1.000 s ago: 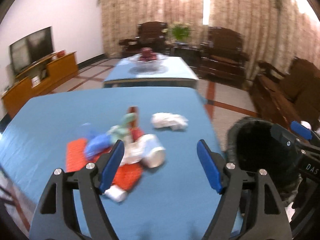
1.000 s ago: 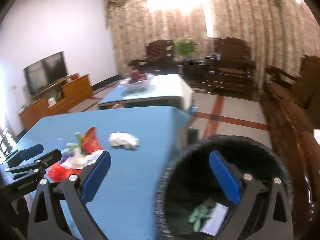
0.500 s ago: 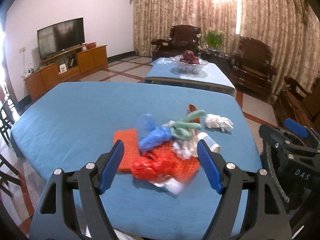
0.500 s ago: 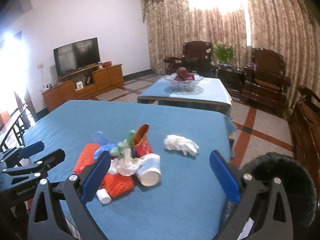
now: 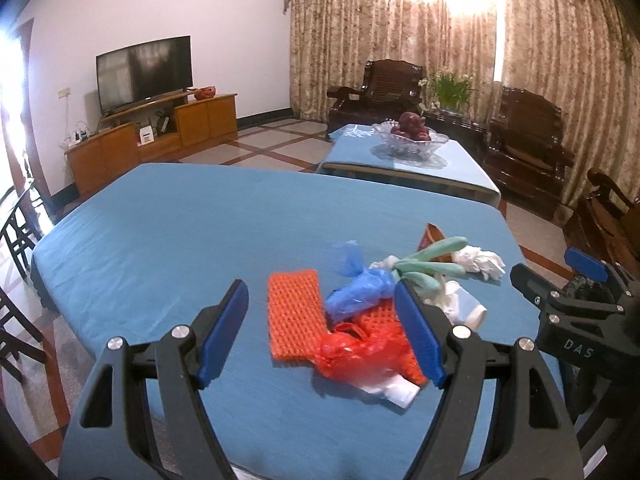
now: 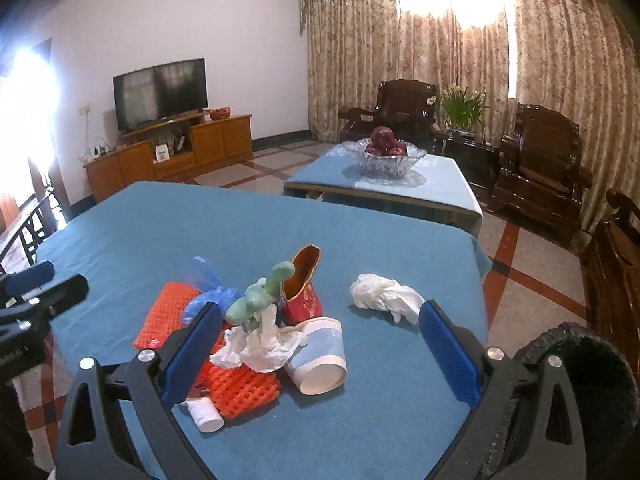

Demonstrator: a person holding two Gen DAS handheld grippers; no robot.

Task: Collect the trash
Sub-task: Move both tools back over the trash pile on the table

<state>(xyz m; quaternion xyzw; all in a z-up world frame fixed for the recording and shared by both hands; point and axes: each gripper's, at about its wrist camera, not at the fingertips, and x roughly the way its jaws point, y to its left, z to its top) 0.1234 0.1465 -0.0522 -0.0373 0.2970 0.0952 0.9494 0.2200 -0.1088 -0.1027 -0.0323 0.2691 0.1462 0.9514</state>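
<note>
A heap of trash lies on the blue table (image 5: 180,232): orange foam net (image 5: 294,312), red plastic bag (image 5: 352,356), blue plastic bag (image 5: 360,292), green glove (image 5: 432,264), paper cup (image 6: 320,360), red packet (image 6: 304,288), small white bottle (image 6: 206,414). A crumpled white tissue (image 6: 386,296) lies apart to the right. My left gripper (image 5: 320,336) is open and empty, held above the heap's near side. My right gripper (image 6: 320,352) is open and empty over the cup. A black trash bin (image 6: 580,392) stands off the table's right edge.
A second blue table (image 6: 384,184) with a glass fruit bowl (image 6: 384,156) stands behind. Dark wooden armchairs (image 6: 540,160) line the back and right. A TV (image 6: 160,94) on a wooden cabinet stands at the left wall. A dark chair (image 5: 16,240) is at the table's left.
Both grippers swung left, away from the bin and back over the table, and rose higher. The right gripper, which was over the bin's mouth, now faces the trash heap.
</note>
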